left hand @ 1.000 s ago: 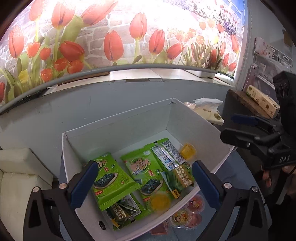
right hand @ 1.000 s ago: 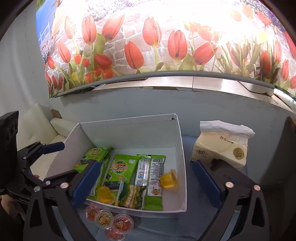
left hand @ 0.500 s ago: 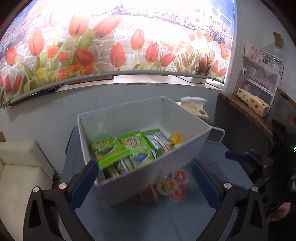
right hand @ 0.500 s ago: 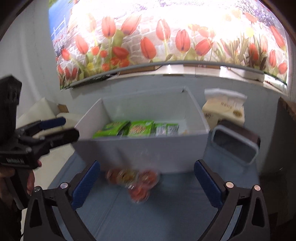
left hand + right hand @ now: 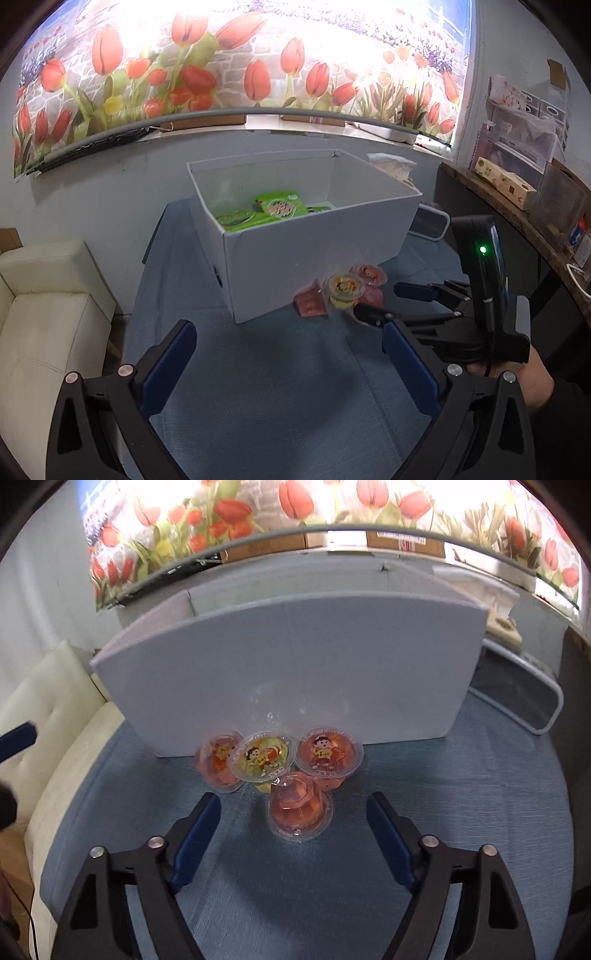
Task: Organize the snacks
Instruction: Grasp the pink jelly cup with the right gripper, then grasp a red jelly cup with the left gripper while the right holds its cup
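Observation:
A white box (image 5: 317, 254) (image 5: 288, 672) stands on the blue table and holds green snack packets (image 5: 279, 209). Several jelly cups lie in front of it: a yellow one (image 5: 261, 759) (image 5: 344, 287), red ones (image 5: 328, 753) (image 5: 218, 762), and an upturned red cup (image 5: 299, 806) nearest me. My right gripper (image 5: 293, 812) is open, low over the table, its fingers either side of the upturned cup without touching. It also shows in the left wrist view (image 5: 388, 302) beside the cups. My left gripper (image 5: 288, 354) is open and empty, back from the box.
A cream sofa (image 5: 40, 317) sits left of the table. A white-rimmed bin (image 5: 517, 698) and a tissue pack (image 5: 391, 166) are right of the box. A wooden shelf (image 5: 517, 206) with clutter is at the far right. A tulip mural covers the back wall.
Both grippers pulled back from above the box and dropped lower. The right gripper moved down in front of the box to the jelly cups, straddling the upturned red one.

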